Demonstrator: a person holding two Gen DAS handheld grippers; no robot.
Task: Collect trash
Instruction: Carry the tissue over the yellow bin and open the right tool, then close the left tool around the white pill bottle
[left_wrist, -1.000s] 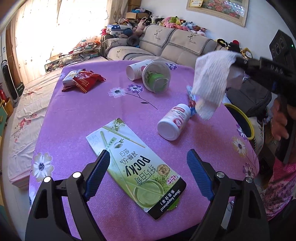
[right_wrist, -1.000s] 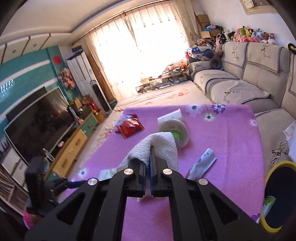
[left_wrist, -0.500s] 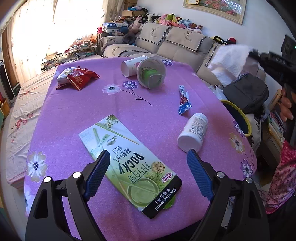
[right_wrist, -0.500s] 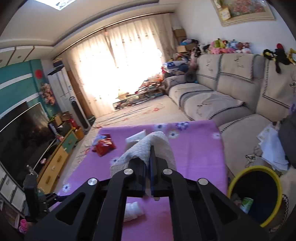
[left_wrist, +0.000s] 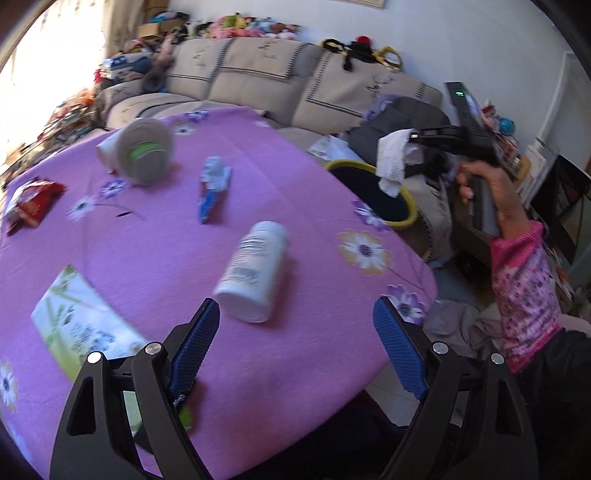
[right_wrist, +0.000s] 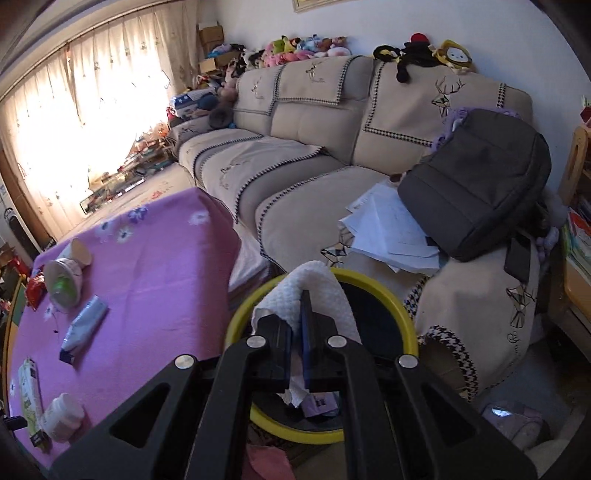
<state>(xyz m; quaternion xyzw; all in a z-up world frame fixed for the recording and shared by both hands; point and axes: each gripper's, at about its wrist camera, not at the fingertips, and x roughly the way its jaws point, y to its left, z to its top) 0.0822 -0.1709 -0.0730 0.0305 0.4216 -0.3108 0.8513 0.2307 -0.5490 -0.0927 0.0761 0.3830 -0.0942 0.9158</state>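
Note:
My right gripper (right_wrist: 300, 310) is shut on a white paper towel (right_wrist: 314, 288) and holds it over the yellow-rimmed black trash bin (right_wrist: 391, 295) beside the table. The left wrist view shows the towel (left_wrist: 391, 162) hanging above the bin (left_wrist: 402, 221). My left gripper (left_wrist: 295, 332) is open and empty above the purple table (left_wrist: 155, 229), just short of a white bottle (left_wrist: 255, 269) lying on its side. A Pocky box (left_wrist: 77, 317), a blue wrapper (left_wrist: 212, 188), a plastic cup (left_wrist: 146, 149) and a red snack bag (left_wrist: 31, 201) lie on the table.
A beige sofa (right_wrist: 295, 155) stands behind the table, with a grey backpack (right_wrist: 480, 184) and loose papers (right_wrist: 388, 225) on it. Some trash lies inside the bin. Clothes lie on the floor to the right (left_wrist: 454, 321).
My right gripper has carried the towel from over the table to above the bin. My left gripper has swung right, from the Pocky box toward the white bottle.

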